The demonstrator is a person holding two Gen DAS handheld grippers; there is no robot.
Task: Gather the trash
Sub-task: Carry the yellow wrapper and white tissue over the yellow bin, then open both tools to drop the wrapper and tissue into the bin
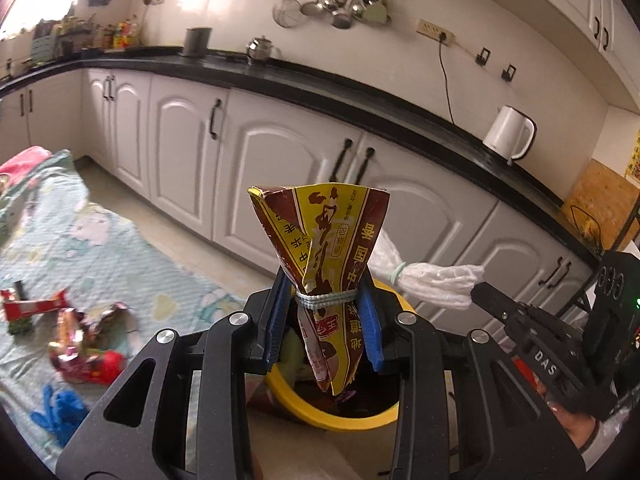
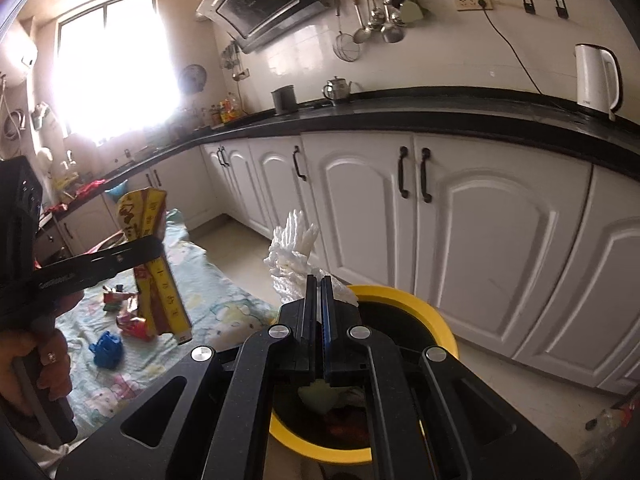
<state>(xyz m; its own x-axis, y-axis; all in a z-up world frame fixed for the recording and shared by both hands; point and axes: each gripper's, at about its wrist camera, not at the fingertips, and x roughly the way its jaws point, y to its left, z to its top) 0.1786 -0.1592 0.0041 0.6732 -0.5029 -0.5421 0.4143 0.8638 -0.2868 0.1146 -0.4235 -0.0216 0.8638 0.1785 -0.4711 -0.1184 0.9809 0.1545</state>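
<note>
the left gripper (image 1: 324, 300) is clamped on a yellow and brown snack wrapper (image 1: 326, 236), pinched at a waist bound by a pale elastic band (image 1: 326, 298), the wrapper standing upright between the blue pads (image 1: 370, 320) with its tail hanging down. directly beneath it, at 6 o'clock in the left wrist view, a yellow-rimmed bin (image 1: 340, 420) is seen, dark inside, with scraps already in it. at 3 o'clock of the wrapper the right gripper (image 1: 478, 294) is found, closed tight on a white foam net sleeve (image 1: 432, 278) that is cinched by a green band (image 1: 398, 272); the sleeve is held above the far rim of the bin.

in the right wrist view the sleeve (image 2: 290, 256) juts up at 11 o'clock from the shut jaws, with the bin (image 2: 432, 312) open just below and nothing lying across its mouth. at 9 o'clock the left gripper's finger (image 2: 120, 258) crosses the wrapper (image 2: 154, 264), and a hand (image 2: 44, 364) grips its handle.

more trash is left on a patterned mat (image 1: 120, 248) at 8 o'clock of the left view: red wrappers (image 1: 86, 344) and a blue glove (image 1: 60, 406). white cabinets (image 1: 272, 168) run behind under a black counter (image 1: 360, 100), where a white kettle (image 1: 510, 132) stands at 2 o'clock.
</note>
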